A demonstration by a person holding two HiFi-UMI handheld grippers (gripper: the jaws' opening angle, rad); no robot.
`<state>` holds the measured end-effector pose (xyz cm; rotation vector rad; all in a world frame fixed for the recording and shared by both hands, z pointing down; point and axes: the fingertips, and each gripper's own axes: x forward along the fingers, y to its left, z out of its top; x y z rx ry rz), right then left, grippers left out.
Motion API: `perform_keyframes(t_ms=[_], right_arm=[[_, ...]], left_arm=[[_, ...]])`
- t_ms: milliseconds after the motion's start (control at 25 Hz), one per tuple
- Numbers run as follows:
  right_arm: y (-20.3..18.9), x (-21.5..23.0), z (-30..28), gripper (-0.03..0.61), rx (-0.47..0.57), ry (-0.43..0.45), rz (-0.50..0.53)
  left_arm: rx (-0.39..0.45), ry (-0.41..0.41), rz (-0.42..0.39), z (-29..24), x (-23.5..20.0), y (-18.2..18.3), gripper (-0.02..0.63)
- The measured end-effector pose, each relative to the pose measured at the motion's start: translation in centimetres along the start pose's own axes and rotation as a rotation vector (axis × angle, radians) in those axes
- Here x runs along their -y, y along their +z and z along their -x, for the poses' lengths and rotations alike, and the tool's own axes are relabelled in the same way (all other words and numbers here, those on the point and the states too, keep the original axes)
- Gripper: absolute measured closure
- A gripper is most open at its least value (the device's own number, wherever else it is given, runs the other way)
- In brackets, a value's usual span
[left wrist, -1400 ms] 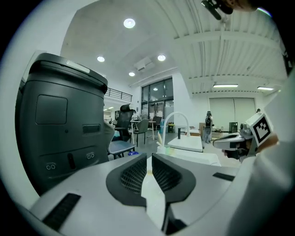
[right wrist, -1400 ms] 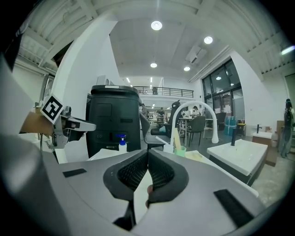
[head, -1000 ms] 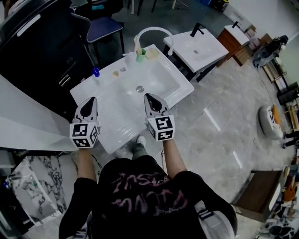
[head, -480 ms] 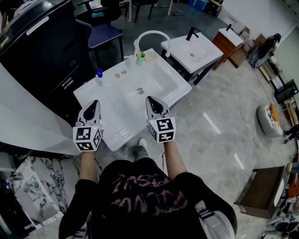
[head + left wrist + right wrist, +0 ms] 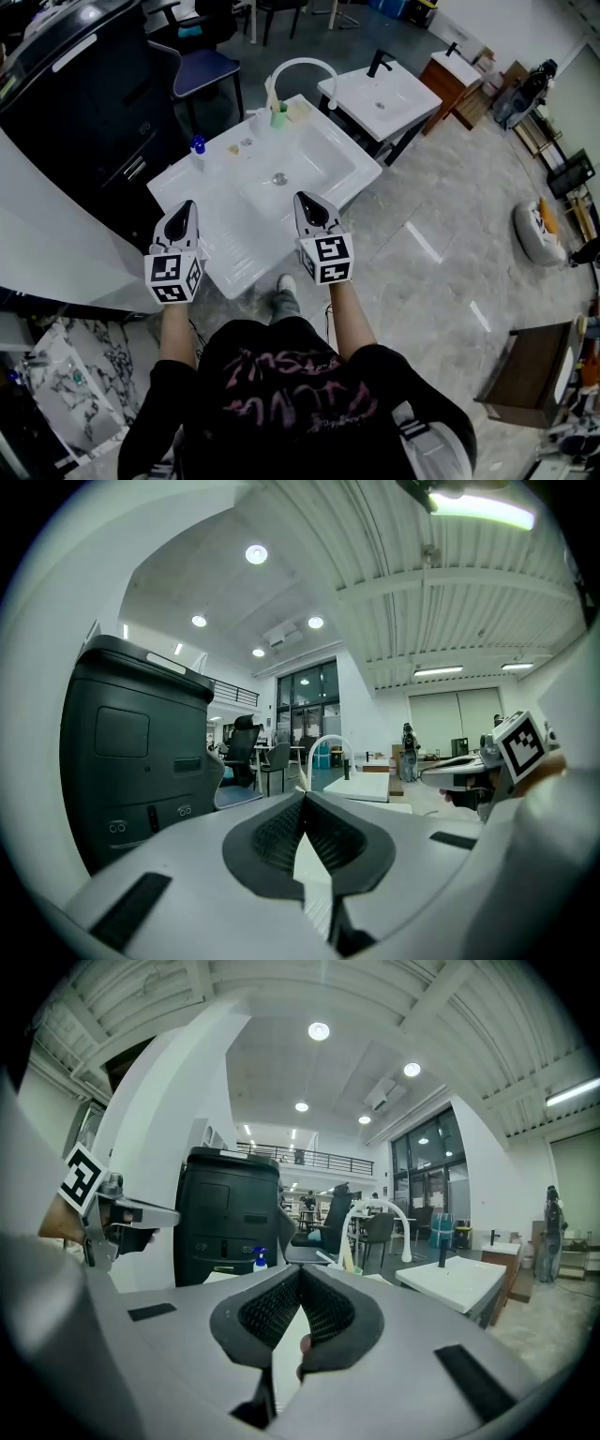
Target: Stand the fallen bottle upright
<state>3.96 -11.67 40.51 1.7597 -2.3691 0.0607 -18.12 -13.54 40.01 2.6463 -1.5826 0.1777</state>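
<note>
A small bottle with a blue cap (image 5: pixel 197 145) (image 5: pixel 260 1258) stands on the back left rim of the white sink unit (image 5: pixel 225 234); it looks upright. Two small pale items (image 5: pixel 238 144) lie on the rim near it, too small to identify. My left gripper (image 5: pixel 184 208) (image 5: pixel 303 794) hovers over the sink unit's front left corner, shut, with nothing in it. Over the front right edge, beside the basin, my right gripper (image 5: pixel 305 199) (image 5: pixel 300 1269) is also shut and empty. Both point toward the sink's back, well short of the bottle.
A green cup (image 5: pixel 278 116) and a yellowish sponge (image 5: pixel 299 108) sit by the arched white faucet (image 5: pixel 300 67). A second washbasin (image 5: pixel 380 98) stands at the right back. A tall black cabinet (image 5: pixel 84 103) and a chair (image 5: pixel 202 66) stand behind the sink, and a white panel (image 5: pixel 56 253) to its left.
Both grippers have drifted slightly together toward the sink's front edge. Their jaws stay shut and nothing on the sink has moved.
</note>
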Motion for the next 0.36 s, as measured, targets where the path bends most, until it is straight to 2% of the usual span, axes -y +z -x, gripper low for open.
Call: perform_keyframes(t_ms=[360], right_arm=[[-0.2,-0.62,0.02,0.568,-0.006,-0.006,0.002]], left_arm=[[0.01,-0.003,0.012,0.4,-0.65,-0.08,0.598]])
